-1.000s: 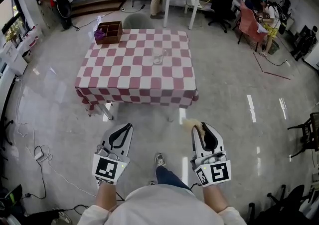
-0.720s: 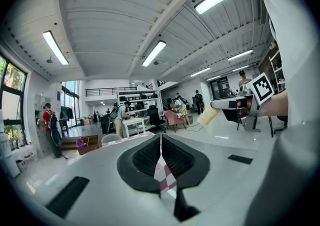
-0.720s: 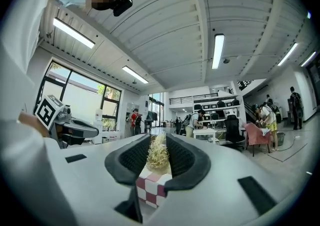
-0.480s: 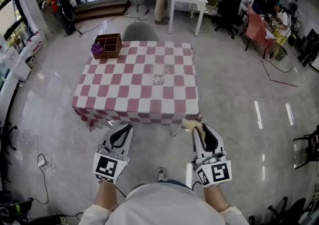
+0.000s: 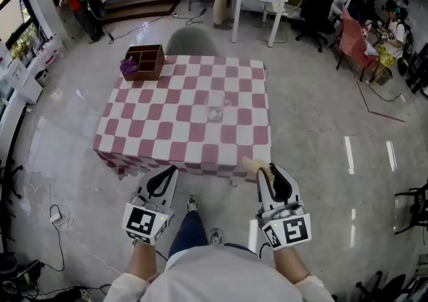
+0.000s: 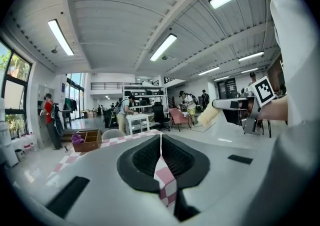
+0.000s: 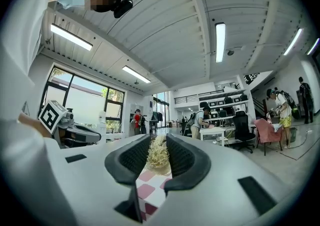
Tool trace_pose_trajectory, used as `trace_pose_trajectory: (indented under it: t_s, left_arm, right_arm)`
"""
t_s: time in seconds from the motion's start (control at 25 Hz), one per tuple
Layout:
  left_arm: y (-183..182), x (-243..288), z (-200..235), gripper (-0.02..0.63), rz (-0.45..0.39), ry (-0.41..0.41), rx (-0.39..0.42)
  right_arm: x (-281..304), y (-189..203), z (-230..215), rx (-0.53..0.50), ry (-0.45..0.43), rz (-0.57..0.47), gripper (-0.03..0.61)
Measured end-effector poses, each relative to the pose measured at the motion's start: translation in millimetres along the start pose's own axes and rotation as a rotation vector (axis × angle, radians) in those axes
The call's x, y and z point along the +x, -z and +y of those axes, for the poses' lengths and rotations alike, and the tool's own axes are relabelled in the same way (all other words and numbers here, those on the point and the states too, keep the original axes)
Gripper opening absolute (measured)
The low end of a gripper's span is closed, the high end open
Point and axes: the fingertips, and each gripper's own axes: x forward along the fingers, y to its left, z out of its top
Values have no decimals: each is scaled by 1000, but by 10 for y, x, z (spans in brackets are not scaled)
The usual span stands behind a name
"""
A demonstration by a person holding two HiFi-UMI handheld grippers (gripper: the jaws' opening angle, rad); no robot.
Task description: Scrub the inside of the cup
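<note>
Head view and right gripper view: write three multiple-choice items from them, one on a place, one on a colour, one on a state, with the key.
1. The clear glass cup stands:
A. on the floor
B. near the middle of the table
C. at the table's near edge

2. The table's checked cloth is:
A. blue and white
B. green and yellow
C. red and white

3. The right gripper is:
A. open and empty
B. shut on a pale fibrous scrubber
C. shut and empty

Key:
1 B, as the head view shows the cup well inside all four edges.
2 C, as the squares alternate red and white.
3 B, as the right gripper view shows both pads pressing the fibres.
</note>
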Motion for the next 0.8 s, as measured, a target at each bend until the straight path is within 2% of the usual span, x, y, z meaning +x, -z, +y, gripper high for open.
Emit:
trace_pose_trajectory:
  t_s: [0.32,0.6,0.8]
  left_arm:
    - [-77,603,451,32,-29,29,15]
    - [-204,1129,810,34,-72,143,8]
    - [-310,1436,1037,32,-100,227,32]
  right_arm:
    - [516,8,-176,3,39,6,106]
    - [1062,41,-295,10,110,4,106]
    - [1381,21,-353,3,176,-9,106]
